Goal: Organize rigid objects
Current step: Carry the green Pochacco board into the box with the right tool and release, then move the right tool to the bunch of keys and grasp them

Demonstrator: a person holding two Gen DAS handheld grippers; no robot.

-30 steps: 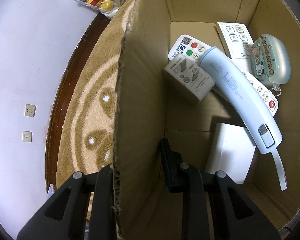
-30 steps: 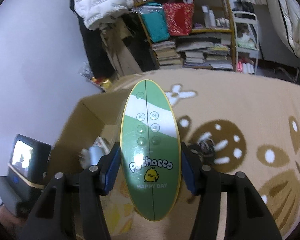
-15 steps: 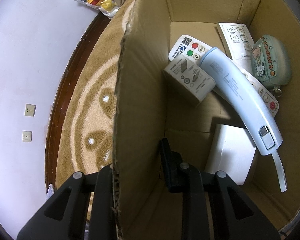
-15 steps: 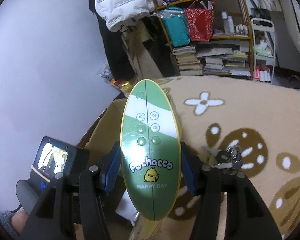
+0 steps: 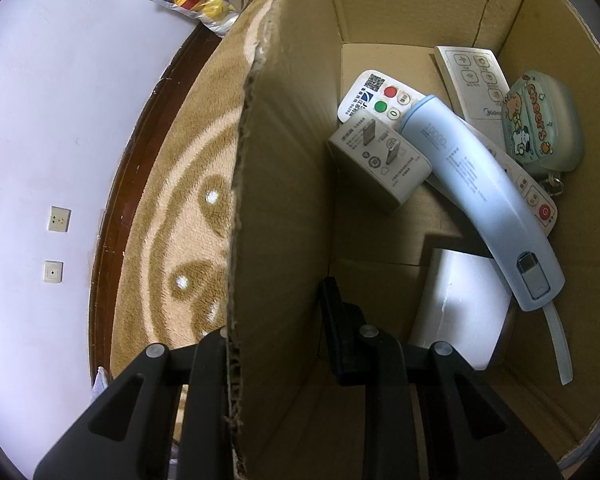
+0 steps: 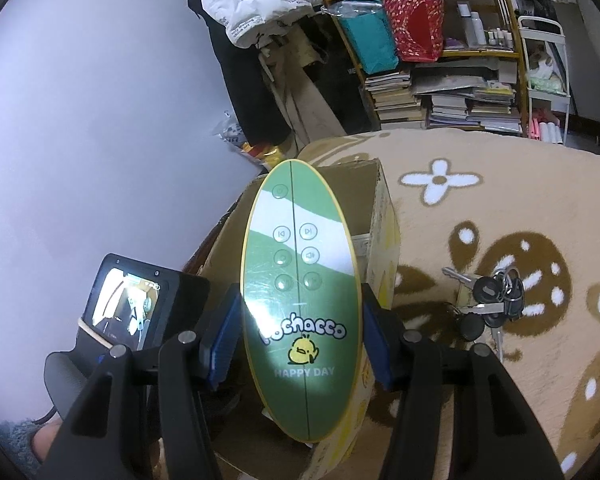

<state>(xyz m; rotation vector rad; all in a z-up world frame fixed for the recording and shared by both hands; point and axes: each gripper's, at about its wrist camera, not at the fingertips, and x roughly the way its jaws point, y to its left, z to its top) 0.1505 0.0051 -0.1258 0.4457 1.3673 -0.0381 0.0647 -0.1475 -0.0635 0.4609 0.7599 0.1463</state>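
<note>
Green oval speaker [image 6: 300, 304] sits clamped between right gripper [image 6: 298, 340] jaws.

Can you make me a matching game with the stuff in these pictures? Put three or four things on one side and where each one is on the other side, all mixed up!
Things:
1. green oval speaker
2. bunch of keys
3. white charger plug
4. box wall

Places:
A. lying on the carpet
B. inside the cardboard box, beside the blue power bank
C. pinched in the left gripper
D. held in the right gripper

Pairs: 1-D, 2-A, 3-B, 4-C
</note>
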